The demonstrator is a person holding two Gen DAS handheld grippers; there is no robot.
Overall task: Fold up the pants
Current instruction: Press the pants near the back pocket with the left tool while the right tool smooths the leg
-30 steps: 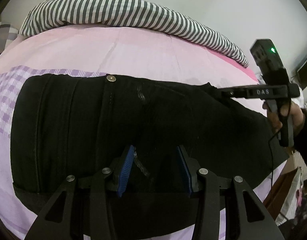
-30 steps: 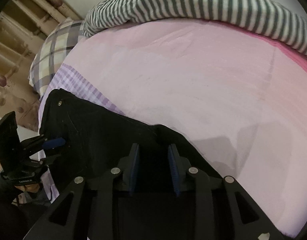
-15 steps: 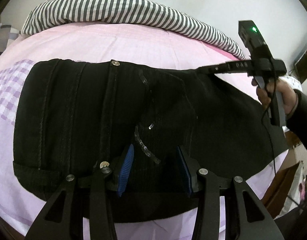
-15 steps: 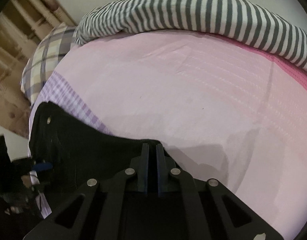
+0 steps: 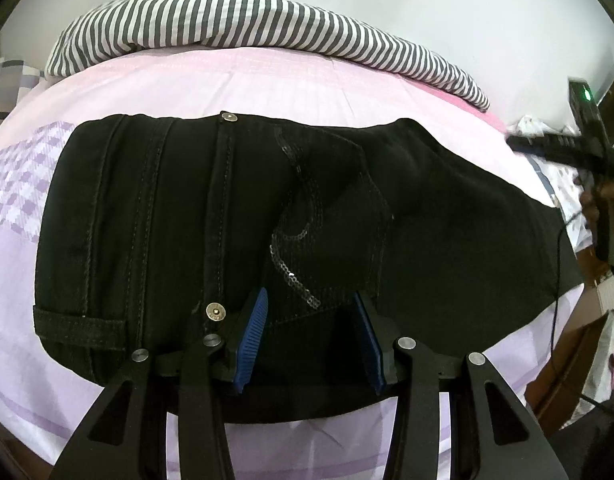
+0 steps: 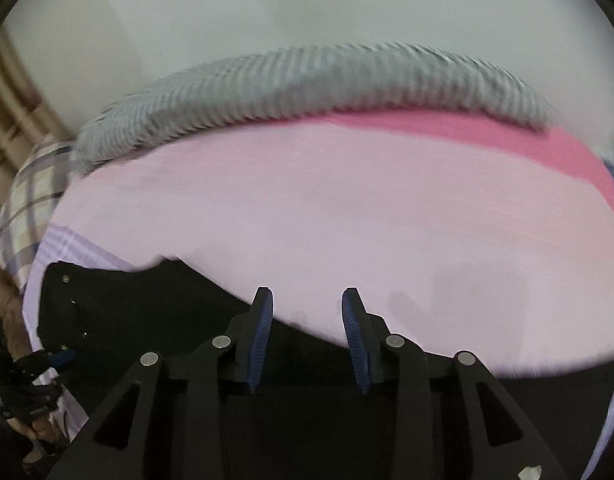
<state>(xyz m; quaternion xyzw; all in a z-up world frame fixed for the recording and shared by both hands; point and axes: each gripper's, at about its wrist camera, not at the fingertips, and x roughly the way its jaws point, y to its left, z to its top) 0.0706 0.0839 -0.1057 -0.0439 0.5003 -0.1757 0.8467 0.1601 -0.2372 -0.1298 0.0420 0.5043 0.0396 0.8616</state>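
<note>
The black pants (image 5: 347, 220) lie folded on the pink bed sheet (image 5: 267, 80), waistband to the left, with a sequin-trimmed pocket in the middle. My left gripper (image 5: 307, 308) is open just over the near edge of the pants, holding nothing. My right gripper (image 6: 307, 308) is open and empty above the far edge of the pants (image 6: 155, 312); it also shows in the left wrist view (image 5: 567, 148) at the right, clear of the cloth. The left gripper shows in the right wrist view (image 6: 47, 360) at the lower left.
A striped grey-and-white blanket (image 5: 267, 28) runs along the back of the bed against the wall. A plaid pillow (image 6: 31, 200) lies at the left end. The bed's right edge drops to wooden furniture (image 5: 567, 360).
My right gripper, shut on the pants' far edge half a second ago, has opened and pulled away to the right. The pants edge has settled flat. My left gripper stays open.
</note>
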